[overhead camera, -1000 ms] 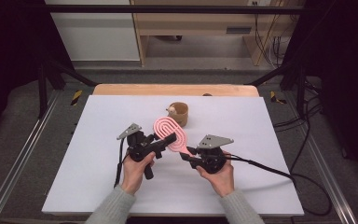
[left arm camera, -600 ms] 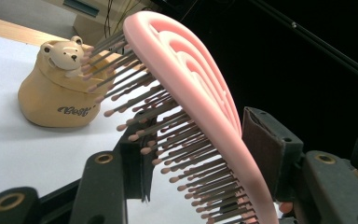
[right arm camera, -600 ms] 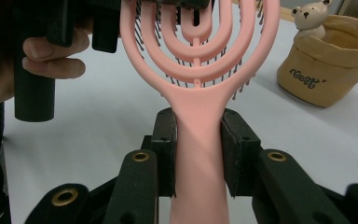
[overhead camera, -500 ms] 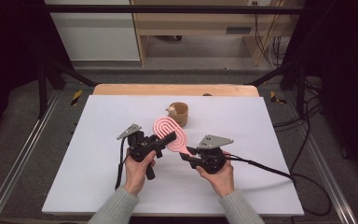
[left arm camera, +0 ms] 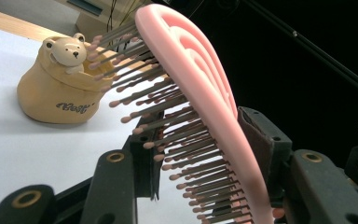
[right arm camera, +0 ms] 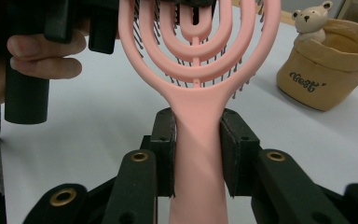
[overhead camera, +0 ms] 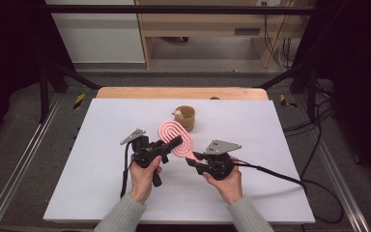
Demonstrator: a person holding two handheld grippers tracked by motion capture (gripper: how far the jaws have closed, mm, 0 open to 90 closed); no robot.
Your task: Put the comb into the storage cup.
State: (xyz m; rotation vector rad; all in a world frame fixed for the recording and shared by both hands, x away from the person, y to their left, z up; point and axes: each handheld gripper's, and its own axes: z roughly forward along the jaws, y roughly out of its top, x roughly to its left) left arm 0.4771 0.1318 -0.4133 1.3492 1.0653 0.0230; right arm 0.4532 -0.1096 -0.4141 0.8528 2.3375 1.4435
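Pink brush (overhead camera: 176, 137) handle pinched in my R gripper (overhead camera: 196, 159), L gripper (overhead camera: 174, 143) jaws straddling brush head, tan bear pot (overhead camera: 185, 117) just behind, nothing moved vs 0.5 s ago.

We look down on a white worktop (overhead camera: 101, 183) where a pink hairbrush (overhead camera: 175, 137) is held up between both grippers. The left gripper (overhead camera: 174, 143) reaches its head from eight o'clock, and the right gripper (overhead camera: 193, 158) closes on its handle from four o'clock. At one o'clock of the brush, just beside its head, stands a tan bear pot (overhead camera: 185, 117).
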